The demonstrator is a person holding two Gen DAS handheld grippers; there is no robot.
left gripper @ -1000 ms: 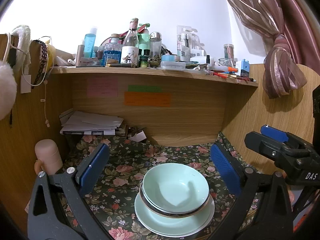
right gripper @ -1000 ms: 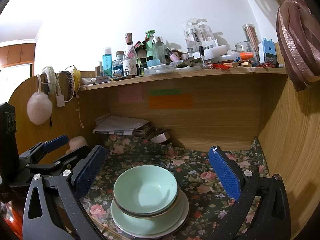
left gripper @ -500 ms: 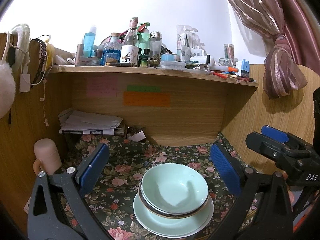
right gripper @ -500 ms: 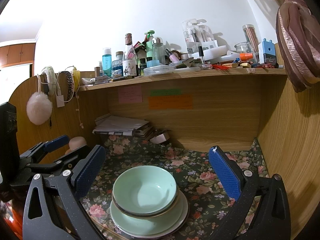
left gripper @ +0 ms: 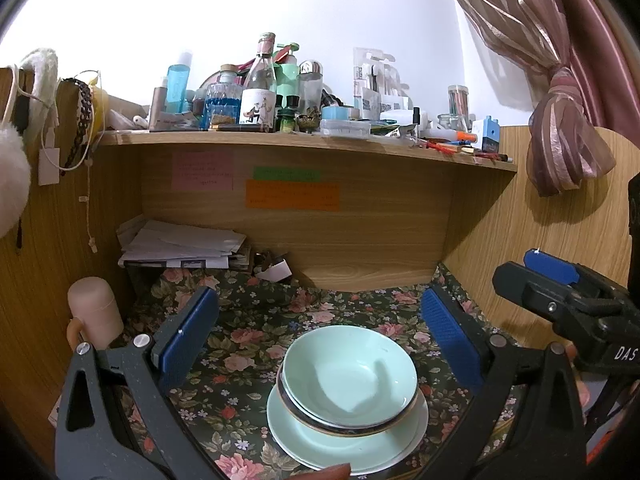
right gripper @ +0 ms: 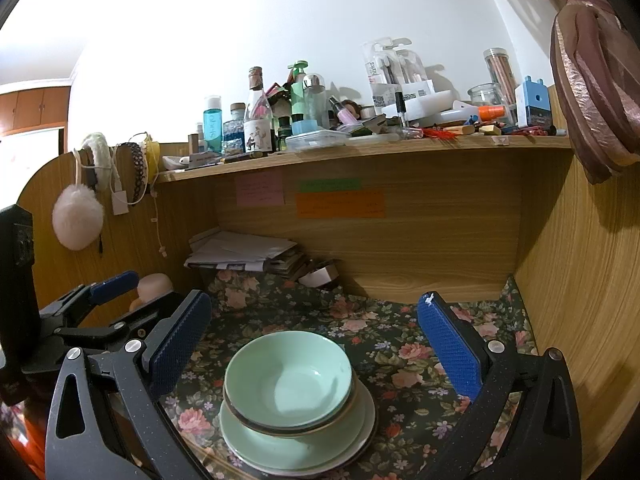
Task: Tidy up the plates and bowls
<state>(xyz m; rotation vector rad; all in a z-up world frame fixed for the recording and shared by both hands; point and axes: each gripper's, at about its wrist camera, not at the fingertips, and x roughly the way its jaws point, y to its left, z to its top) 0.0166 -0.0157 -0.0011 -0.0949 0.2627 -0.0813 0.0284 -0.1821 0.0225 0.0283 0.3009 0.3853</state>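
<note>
Green bowls (left gripper: 349,376) sit nested on stacked plates (left gripper: 347,440) on the floral bench (left gripper: 256,320), so sorting looks finished. Left gripper (left gripper: 316,334) and right gripper (right gripper: 314,342) hang wide open, empty.

— What colours are seen on the dishes?
— Pale mint green is shown by the bowl (left gripper: 349,376) and the plate (left gripper: 312,438); a dark, gold-edged rim is seen under the bowl.
— And around them?
— A dark floral cloth (left gripper: 256,344) with pink roses; blue pads (right gripper: 448,340) on black grippers; pink, green and orange notes (left gripper: 292,200).
</note>
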